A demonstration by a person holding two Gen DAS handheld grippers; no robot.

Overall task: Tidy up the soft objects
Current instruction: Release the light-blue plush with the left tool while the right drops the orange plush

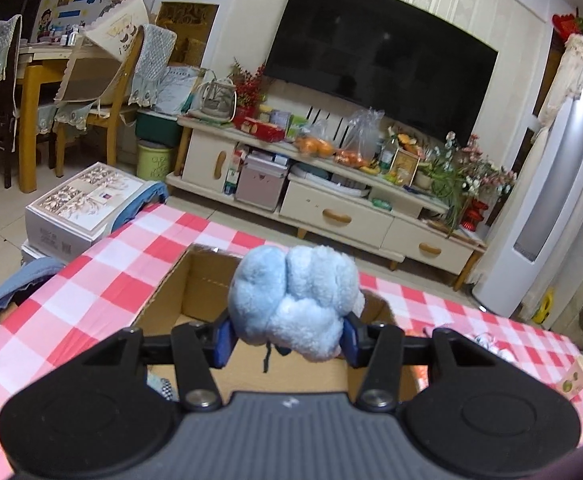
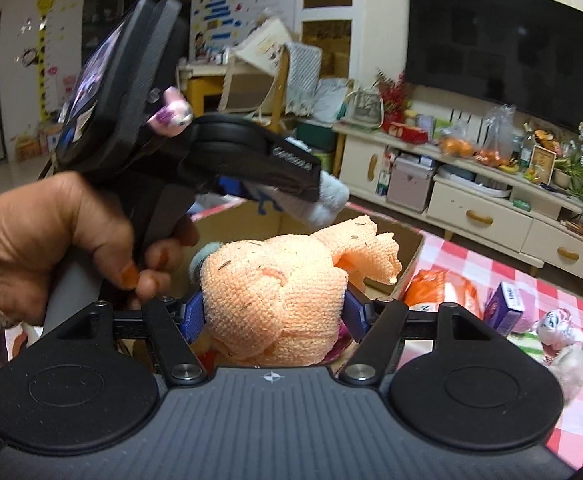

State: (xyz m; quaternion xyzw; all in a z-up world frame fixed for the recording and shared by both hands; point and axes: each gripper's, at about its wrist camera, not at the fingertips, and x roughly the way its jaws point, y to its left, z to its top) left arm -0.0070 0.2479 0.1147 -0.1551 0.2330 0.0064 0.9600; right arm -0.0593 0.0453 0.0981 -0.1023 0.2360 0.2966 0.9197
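My left gripper [image 1: 287, 336] is shut on a fluffy light blue plush toy [image 1: 295, 296] and holds it above an open cardboard box [image 1: 171, 284] on the red-and-white checked table. My right gripper [image 2: 275, 312] is shut on a knotted orange knit cloth [image 2: 279, 300] and holds it over the same box [image 2: 409, 256]. In the right wrist view the left gripper [image 2: 251, 160] crosses above the box from the left, with the blue plush [image 2: 327, 200] sticking out of its tip.
On the checked tablecloth [image 2: 547, 280] right of the box lie an orange packet [image 2: 443, 288], a purple carton [image 2: 505, 304] and a white-grey plush toy [image 2: 563, 344]. A paper cup [image 1: 575, 378] stands at the right. A TV cabinet [image 1: 331, 184] stands beyond the table.
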